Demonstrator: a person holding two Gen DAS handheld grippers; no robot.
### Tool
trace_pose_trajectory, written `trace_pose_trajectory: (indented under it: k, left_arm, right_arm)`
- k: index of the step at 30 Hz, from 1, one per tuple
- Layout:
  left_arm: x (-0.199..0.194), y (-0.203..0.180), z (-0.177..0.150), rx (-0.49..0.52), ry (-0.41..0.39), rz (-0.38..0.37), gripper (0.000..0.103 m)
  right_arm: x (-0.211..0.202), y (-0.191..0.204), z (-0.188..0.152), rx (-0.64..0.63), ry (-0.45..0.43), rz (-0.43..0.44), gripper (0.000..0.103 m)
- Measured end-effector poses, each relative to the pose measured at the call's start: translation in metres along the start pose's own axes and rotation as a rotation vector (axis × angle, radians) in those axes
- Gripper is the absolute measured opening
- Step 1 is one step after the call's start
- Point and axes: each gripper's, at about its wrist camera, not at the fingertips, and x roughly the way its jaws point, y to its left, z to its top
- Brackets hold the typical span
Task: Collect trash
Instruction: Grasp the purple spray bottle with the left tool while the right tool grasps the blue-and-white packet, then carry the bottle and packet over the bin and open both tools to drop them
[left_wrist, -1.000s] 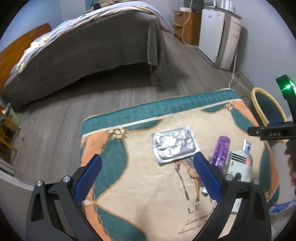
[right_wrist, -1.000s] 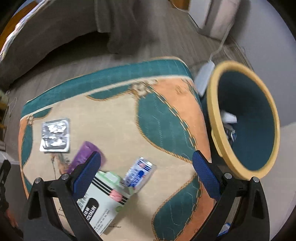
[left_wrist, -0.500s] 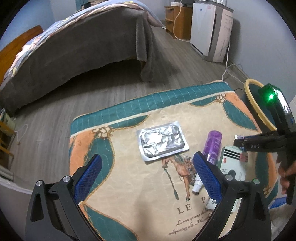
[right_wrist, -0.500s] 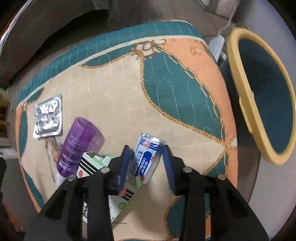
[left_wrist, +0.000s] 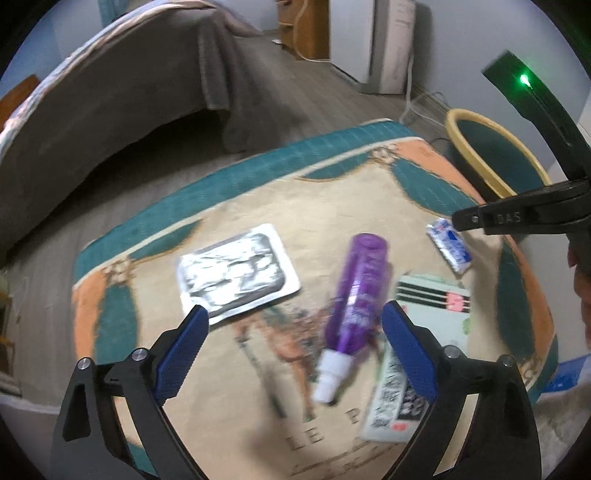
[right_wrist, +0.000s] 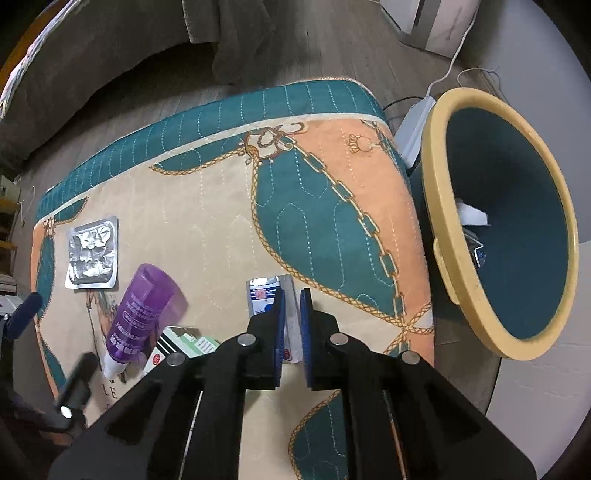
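Note:
My right gripper (right_wrist: 291, 295) is shut on a small blue and white packet (right_wrist: 267, 293), held over the patterned cloth; the packet also shows in the left wrist view (left_wrist: 448, 247) at the right gripper's tip (left_wrist: 460, 219). My left gripper (left_wrist: 291, 321) is open and empty above a purple bottle (left_wrist: 356, 291) lying on the cloth. A silver blister pack (left_wrist: 236, 271) lies to its left, a green and white box (left_wrist: 434, 308) to its right. The teal bin with a yellow rim (right_wrist: 498, 229) stands to the right of the table and holds some trash.
A patterned teal, orange and cream cloth (right_wrist: 325, 192) covers the table. A bed with a grey cover (left_wrist: 110, 99) stands beyond it across the wooden floor. A white appliance (left_wrist: 391, 40) and cables are near the far wall. A white power strip (right_wrist: 415, 129) lies beside the bin.
My right gripper closed on the blue and white packet and lifted it off the box. My left gripper moved right, over the purple bottle.

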Motion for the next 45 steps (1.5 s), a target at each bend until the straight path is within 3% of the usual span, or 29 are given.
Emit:
trace_pose_trajectory:
  k: [1, 3, 5, 9, 12, 17, 20, 28, 40, 45]
  left_arm:
    - [0.003, -0.003, 0.001, 0.005, 0.004, -0.015, 0.086]
    - [0.01, -0.009, 0.001, 0.016, 0.023, -0.035, 0.076]
    - [0.016, -0.014, 0.001, 0.034, 0.033, -0.045, 0.07]
    - [0.026, -0.019, 0.002, 0.032, 0.042, -0.081, 0.06]
    - [0.032, -0.022, 0.001, 0.032, 0.049, -0.091, 0.058]
    - [0.046, -0.025, 0.002, 0.039, 0.064, -0.09, 0.047]
    - [0.047, -0.027, 0.002, 0.049, 0.057, -0.093, 0.035]
    - [0.028, -0.026, 0.011, 0.057, -0.011, -0.097, 0.034]
    - [-0.014, -0.023, 0.036, -0.021, -0.116, -0.117, 0.033]
    - [-0.029, -0.034, 0.05, -0.013, -0.156, -0.116, 0.033]
  right_arm:
    - [0.002, -0.001, -0.001, -0.003, 0.005, 0.003, 0.011]
    - [0.007, -0.002, -0.007, -0.006, 0.024, 0.002, 0.027]
    - [0.011, 0.0, -0.008, -0.01, 0.028, 0.004, 0.033]
    - [0.011, -0.002, -0.008, 0.002, 0.033, 0.038, 0.033]
    - [0.014, 0.002, -0.011, -0.003, 0.046, 0.056, 0.033]
    - [0.021, 0.018, -0.015, -0.091, 0.056, 0.011, 0.032]
    - [0.02, 0.025, -0.014, -0.136, 0.048, -0.013, 0.025]
    - [0.002, 0.024, -0.006, -0.139, 0.011, 0.014, 0.01]
    - [-0.055, 0.002, 0.0, -0.075, -0.112, 0.067, 0.01]
    - [-0.077, -0.022, 0.0, -0.074, -0.183, 0.043, 0.01]
